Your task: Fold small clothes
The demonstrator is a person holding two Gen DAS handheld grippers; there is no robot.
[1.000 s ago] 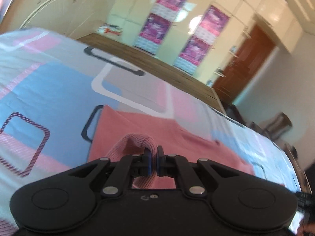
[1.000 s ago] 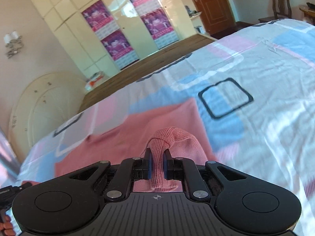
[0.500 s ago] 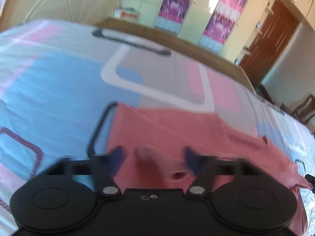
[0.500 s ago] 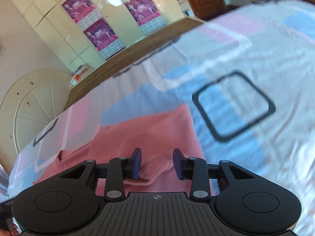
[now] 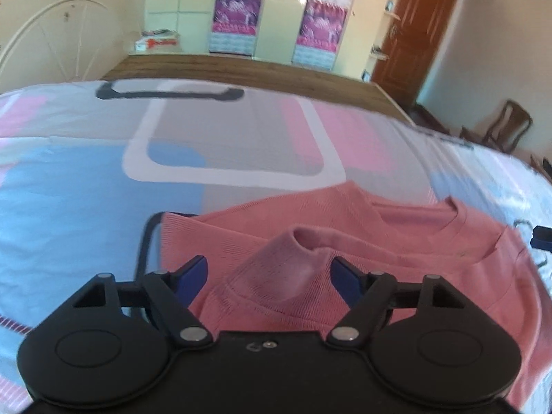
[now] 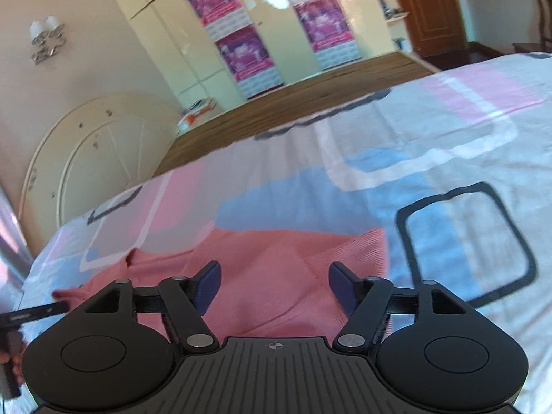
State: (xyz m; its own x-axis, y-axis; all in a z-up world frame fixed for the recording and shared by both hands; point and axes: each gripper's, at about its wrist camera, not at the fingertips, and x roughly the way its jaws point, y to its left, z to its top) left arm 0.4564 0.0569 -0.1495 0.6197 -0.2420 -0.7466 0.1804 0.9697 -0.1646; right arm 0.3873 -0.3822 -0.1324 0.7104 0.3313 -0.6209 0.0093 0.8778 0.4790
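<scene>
A pink knitted garment [image 5: 396,241] lies on the patterned bedsheet [image 5: 224,145]. A rolled sleeve cuff [image 5: 296,241] of it stands between the blue pads of my left gripper [image 5: 269,269]. Those jaws stand wide apart, closing slightly, and the pads do not touch the cuff. In the right wrist view the same pink garment [image 6: 276,248] lies flat under my right gripper [image 6: 275,276]. Its jaws are opening, with cloth below them but none pinched. Each gripper shows at the edge of the other's view.
The bedsheet [image 6: 414,138] has blue, pink and grey blocks. A cream headboard [image 6: 86,158] stands at the left, and a wooden bed edge [image 5: 276,72] runs along the far side. Beyond are wardrobes with purple posters [image 5: 234,17], a brown door [image 5: 414,27] and a chair [image 5: 503,127].
Both grippers were shut on bunched pink fabric a second ago. They have let go and stand open, lower and further forward, and the cloth has dropped onto the bed.
</scene>
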